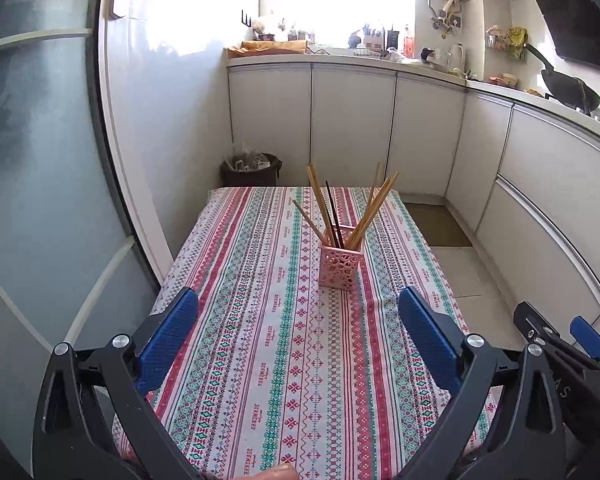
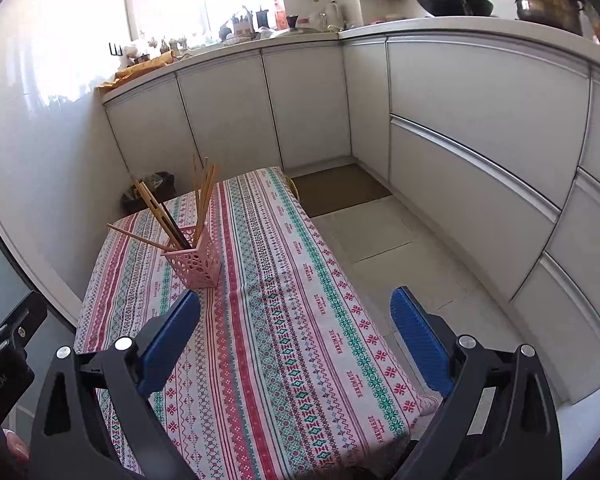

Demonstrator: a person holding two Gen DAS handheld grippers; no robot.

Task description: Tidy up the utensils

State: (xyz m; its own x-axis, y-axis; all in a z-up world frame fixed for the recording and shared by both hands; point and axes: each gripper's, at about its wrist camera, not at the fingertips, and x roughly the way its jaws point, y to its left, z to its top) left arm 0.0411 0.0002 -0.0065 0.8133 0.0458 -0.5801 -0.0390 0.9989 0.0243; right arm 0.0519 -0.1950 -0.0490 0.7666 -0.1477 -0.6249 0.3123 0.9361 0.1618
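A pink perforated holder (image 1: 337, 265) stands upright near the middle of the patterned tablecloth (image 1: 260, 360). Several wooden chopsticks (image 1: 370, 210) and a dark pair lean out of it, fanned apart. My left gripper (image 1: 298, 300) hovers open over the near half of the table, short of the holder, nothing between its blue pads. In the right wrist view the holder (image 2: 196, 264) sits ahead to the left with its chopsticks (image 2: 202, 196). My right gripper (image 2: 296, 300) is open and empty above the table's right side. Its body (image 1: 560, 344) shows at the left view's right edge.
The low table (image 2: 284, 320) stands in a kitchen corner. White cabinets (image 1: 352, 120) run along the back and right. A dark waste bin (image 1: 251, 169) sits behind the table, a brown mat (image 2: 340, 188) lies on the tiled floor, and a glass door (image 1: 40, 200) is at the left.
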